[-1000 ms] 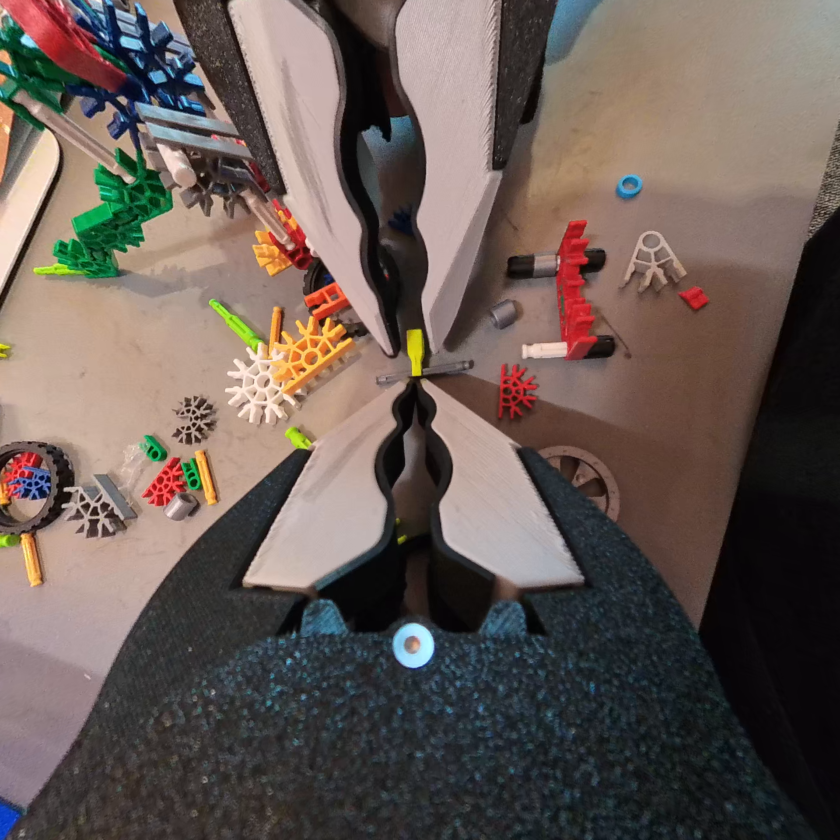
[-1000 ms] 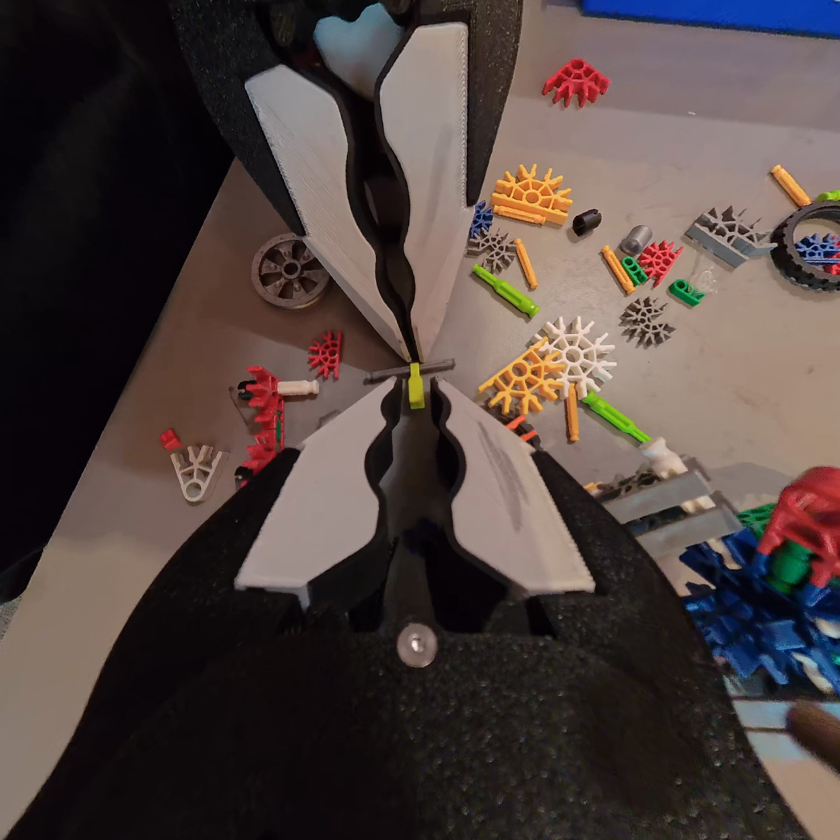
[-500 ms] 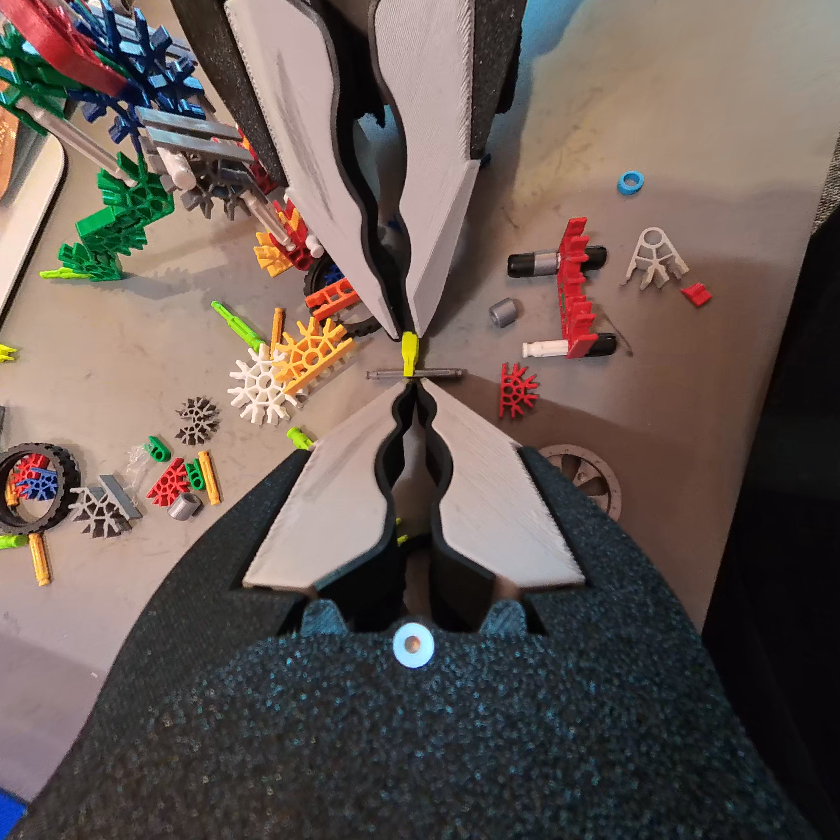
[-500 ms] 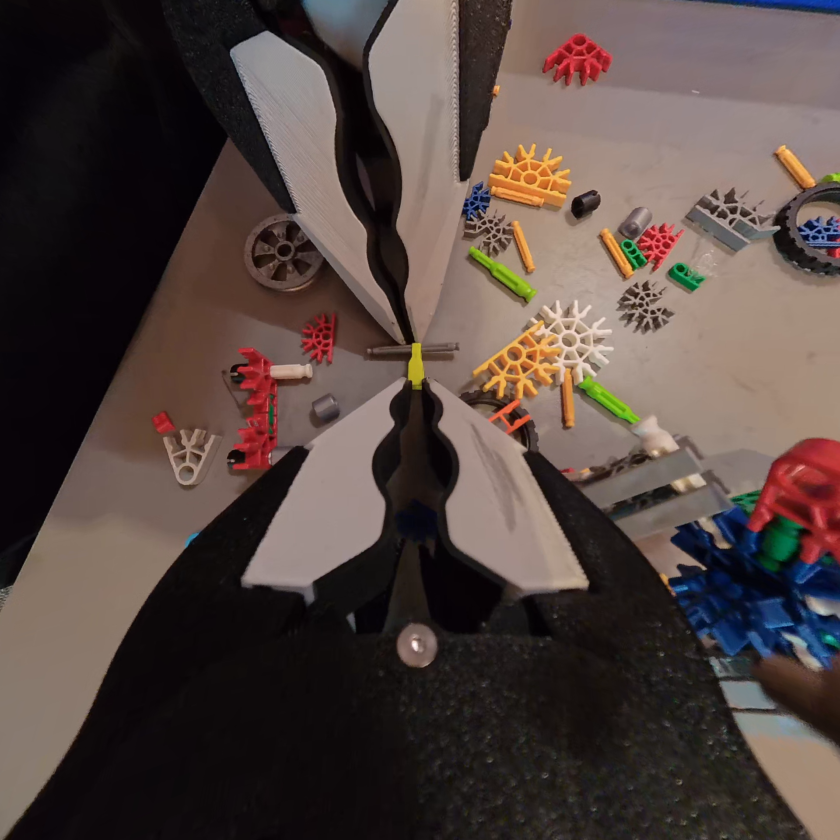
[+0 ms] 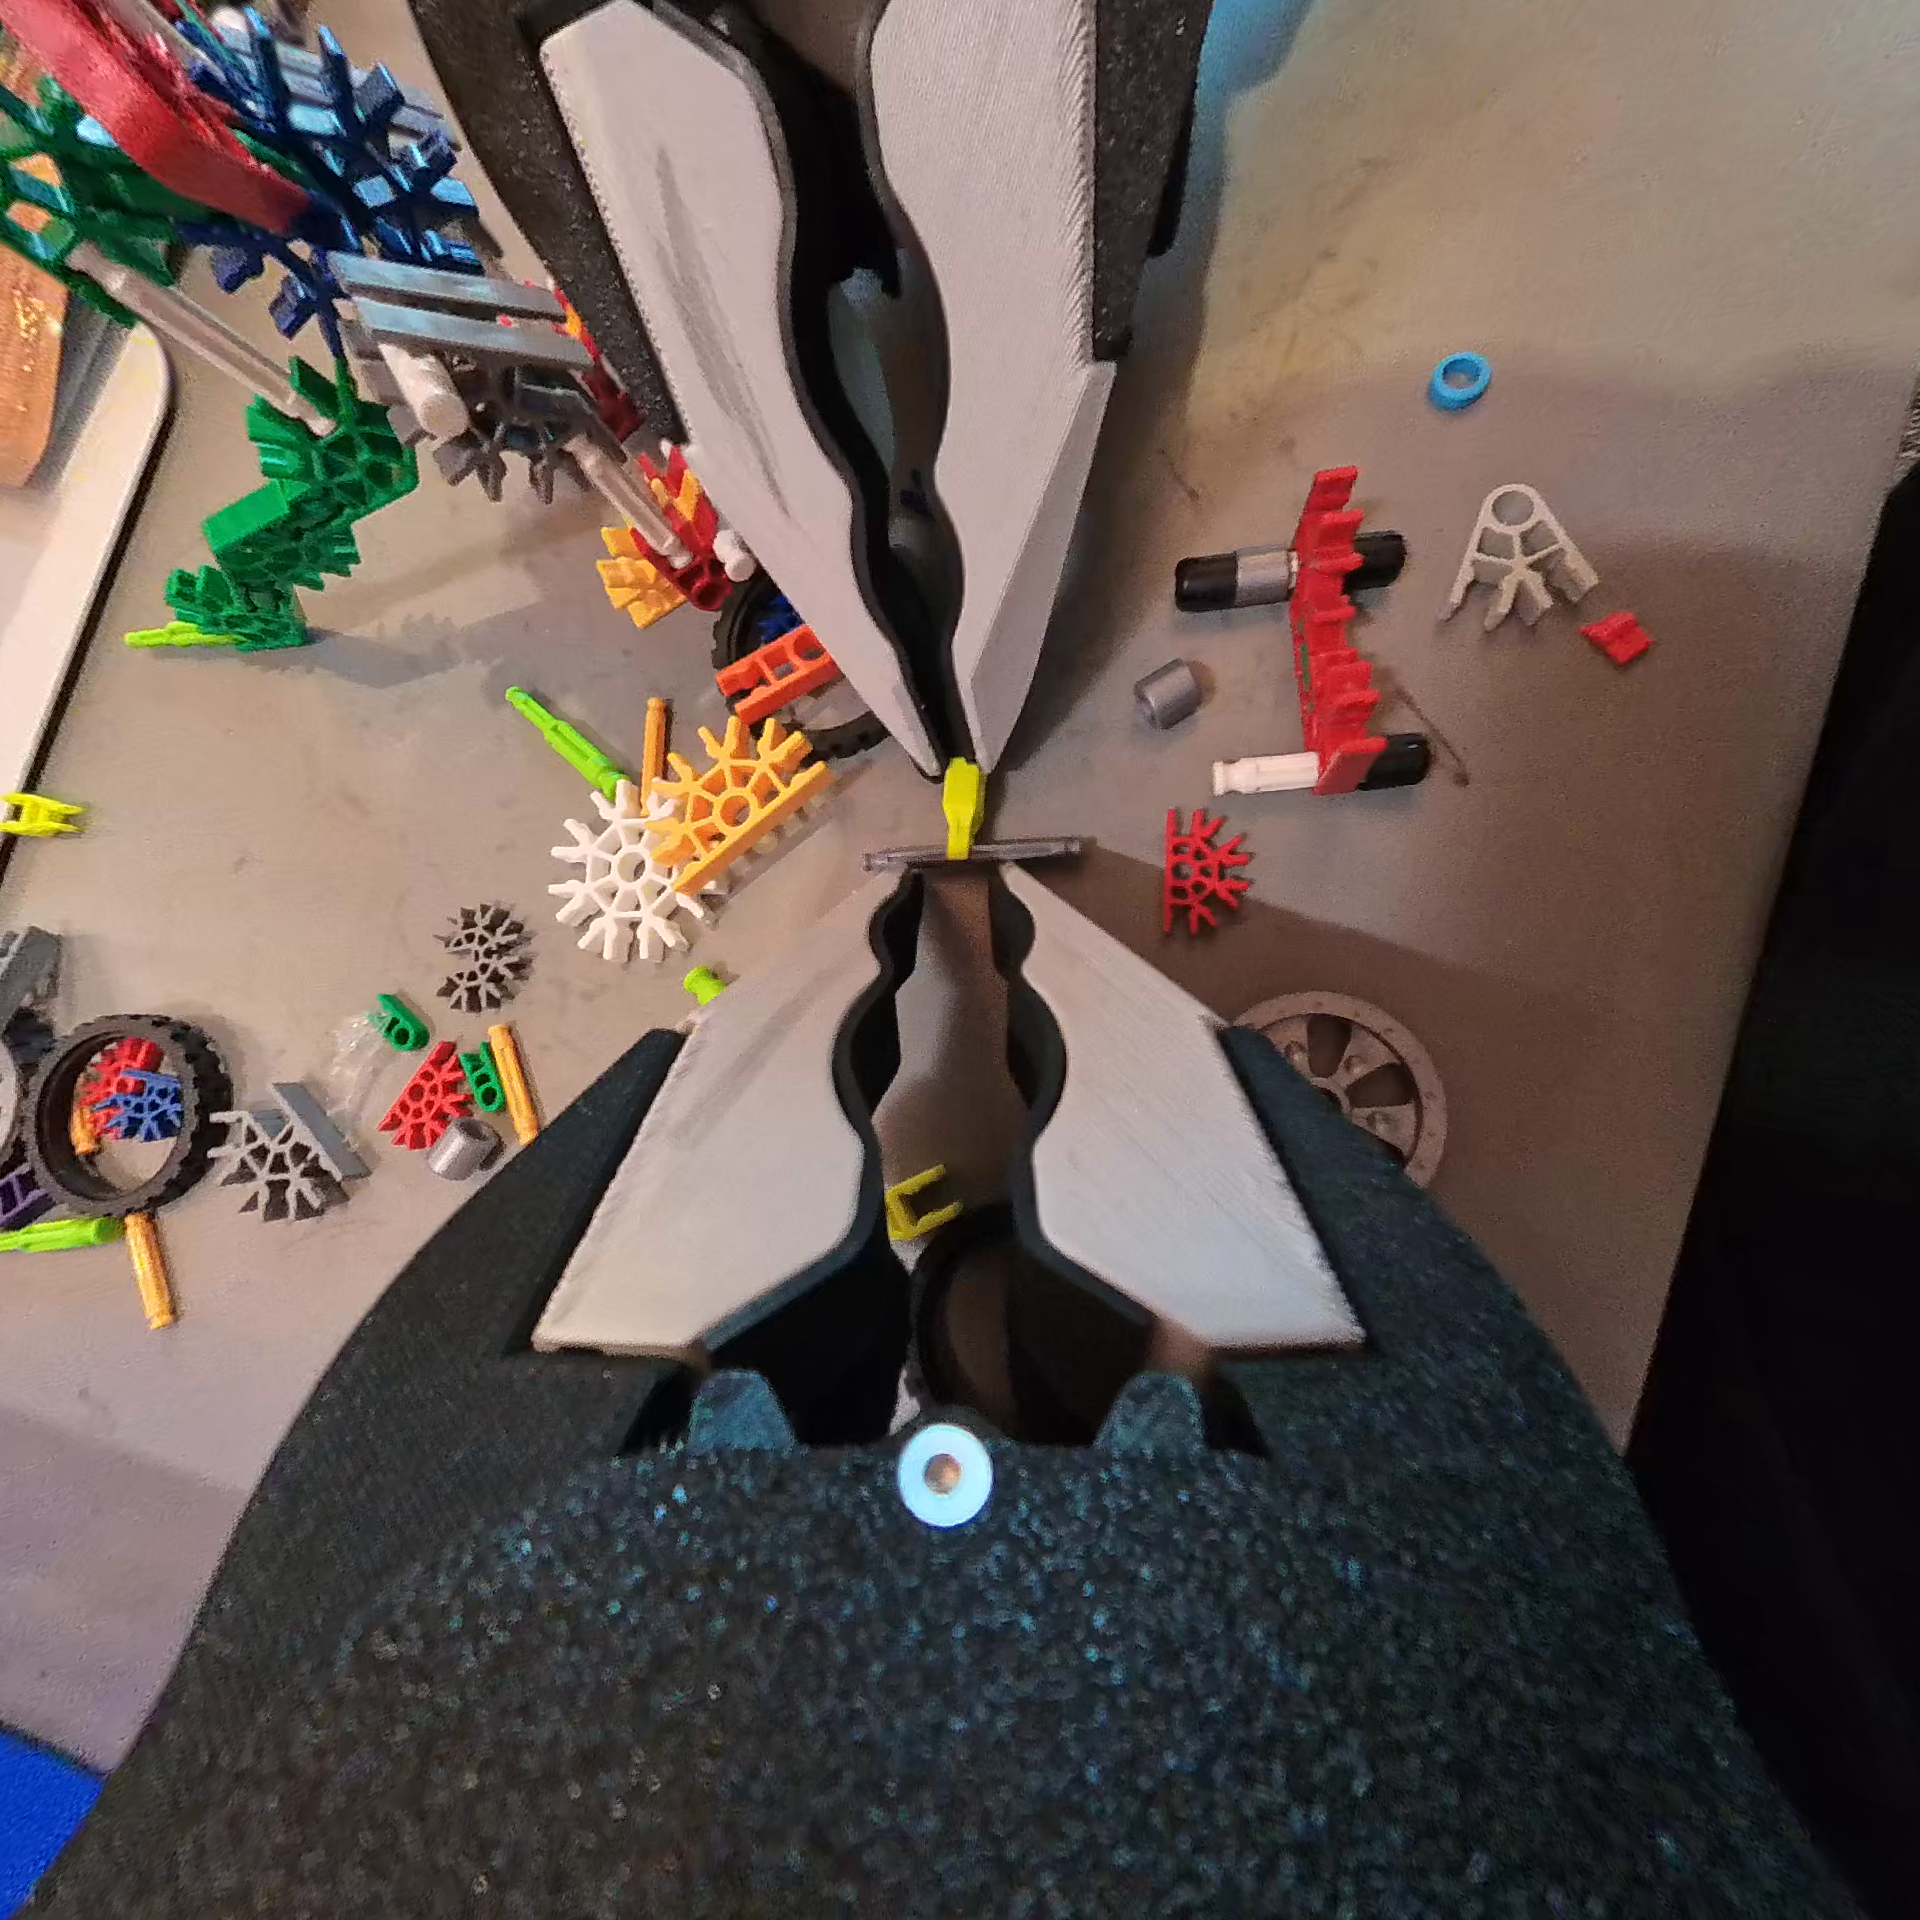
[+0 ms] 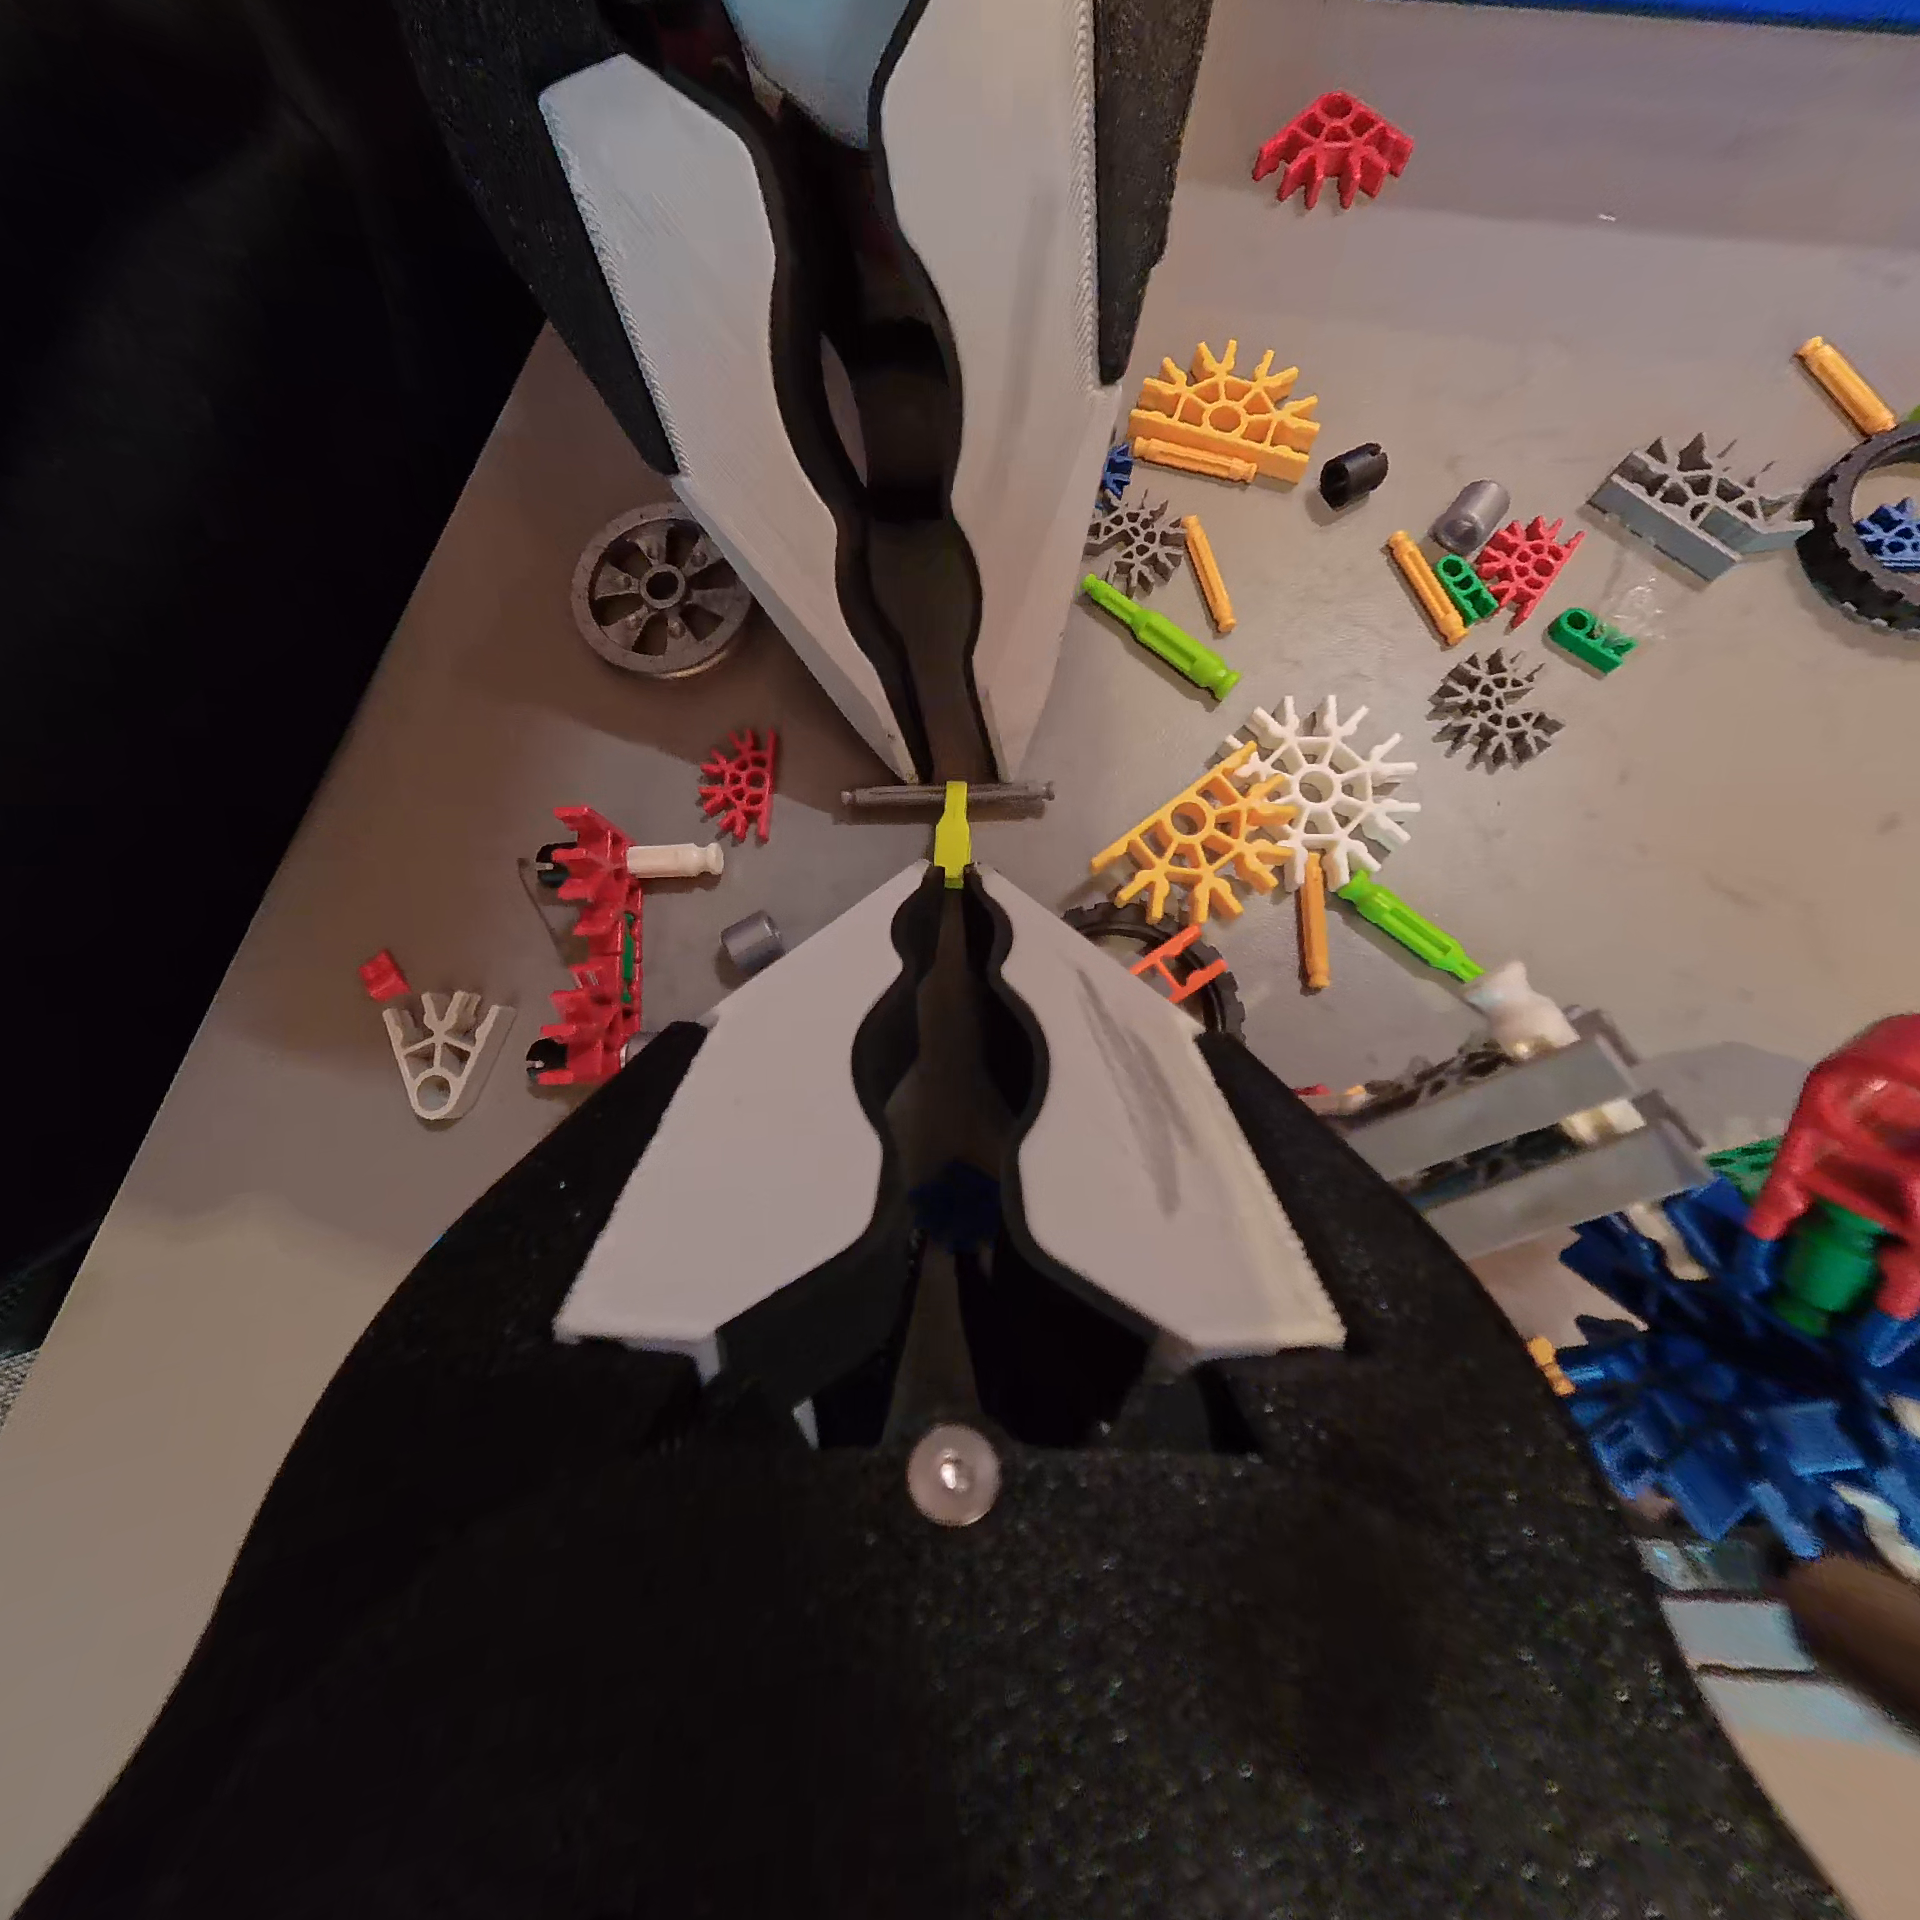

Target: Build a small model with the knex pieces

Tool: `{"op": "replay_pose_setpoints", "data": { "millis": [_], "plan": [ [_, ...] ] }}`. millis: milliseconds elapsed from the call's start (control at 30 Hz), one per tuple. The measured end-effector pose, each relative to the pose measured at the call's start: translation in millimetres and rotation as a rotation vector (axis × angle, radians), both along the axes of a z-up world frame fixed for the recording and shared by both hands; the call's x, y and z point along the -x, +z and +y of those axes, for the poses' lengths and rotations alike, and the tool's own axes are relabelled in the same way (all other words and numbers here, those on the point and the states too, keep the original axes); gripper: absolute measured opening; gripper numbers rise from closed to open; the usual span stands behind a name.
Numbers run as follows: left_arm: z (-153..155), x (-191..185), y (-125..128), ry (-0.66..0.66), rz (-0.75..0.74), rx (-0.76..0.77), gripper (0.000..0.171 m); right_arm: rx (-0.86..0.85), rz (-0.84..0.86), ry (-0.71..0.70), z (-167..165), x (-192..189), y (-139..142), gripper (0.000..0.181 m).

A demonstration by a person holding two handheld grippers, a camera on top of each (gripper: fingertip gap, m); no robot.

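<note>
Pinching the yellow-green clip (image 6: 951,831) by its tail, the right tongs (image 6: 948,873) are closed tight. The clip straddles the grey rod (image 6: 1003,795) above the counter (image 6: 1558,260). The left tongs (image 5: 958,878) stand slightly parted at the rod. Both parts are probably light, stiff and slick.

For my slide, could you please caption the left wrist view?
Left gripper, fingers parted, faces the right gripper pinching a yellow-green clip on a thin grey rod.

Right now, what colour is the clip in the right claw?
Yellow-green clip, clearest in the right wrist view, pinched by the right claw.
</note>
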State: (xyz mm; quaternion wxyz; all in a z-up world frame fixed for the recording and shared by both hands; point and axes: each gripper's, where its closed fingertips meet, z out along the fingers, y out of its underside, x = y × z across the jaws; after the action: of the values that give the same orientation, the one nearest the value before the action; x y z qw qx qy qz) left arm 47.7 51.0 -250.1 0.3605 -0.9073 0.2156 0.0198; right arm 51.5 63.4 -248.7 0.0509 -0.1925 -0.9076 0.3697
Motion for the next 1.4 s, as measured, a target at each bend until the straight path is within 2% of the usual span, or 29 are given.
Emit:
{"op": "replay_pose_setpoints", "data": {
  "millis": [600,633,667,700,733,800,867,967,1200,1300,1400],
  "plan": [
    [0.2,-4.3,-0.2,-0.025,0.009,0.009,0.002,-0.028,0.031,-0.001,-1.4,1.0,-1.6,0.002],
    [1.6,-12.6,-0.9,-0.044,-0.026,0.004,0.0,-0.015,0.031,-0.003,-5.1,0.5,-1.9,0.0],
    [6.9,-38.4,-1.1,-0.096,-0.122,-0.015,0.0,-0.006,0.033,-0.003,-10.2,-0.8,-2.4,0.0],
    [14.4,-52.0,-1.9,-0.138,-0.061,-0.031,0.0,-0.023,0.051,0.008,-11.7,-1.8,-2.9,0.0],
    [21.3,-49.6,-1.9,-0.173,0.088,-0.048,0.0,-0.038,0.052,0.013,-9.5,-2.1,-2.8,0.0],
    [22.2,-48.3,-2.1,-0.134,-0.011,0.0,0.0,-0.024,0.021,0.001,-7.5,-1.5,-3.0,0.0],
    [17.6,-40.3,-2.3,-0.132,0.045,0.001,0.0,-0.029,0.03,0.005,-7.7,-1.2,-3.1,0.0],
    [12.7,-26.3,-2.2,-0.088,0.048,0.01,0.0,-0.025,0.027,0.0,-5.2,0.6,-2.6,0.0],
    [17.5,-14.2,-2.1,-0.086,0.042,-0.023,0.0,-0.021,0.027,-0.002,13.0,4.8,28.6,0.0],
    [18.1,-13.3,-2.3,-0.078,0.004,-0.027,0.0,-0.108,0.084,0.045,28.7,-2.4,43.3,0.0],
    [17.9,-13.1,-2.5,-0.073,0.012,-0.023,0.0,-0.207,0.19,-0.004,50.2,-0.5,73.3,0.002]
  ]
}}
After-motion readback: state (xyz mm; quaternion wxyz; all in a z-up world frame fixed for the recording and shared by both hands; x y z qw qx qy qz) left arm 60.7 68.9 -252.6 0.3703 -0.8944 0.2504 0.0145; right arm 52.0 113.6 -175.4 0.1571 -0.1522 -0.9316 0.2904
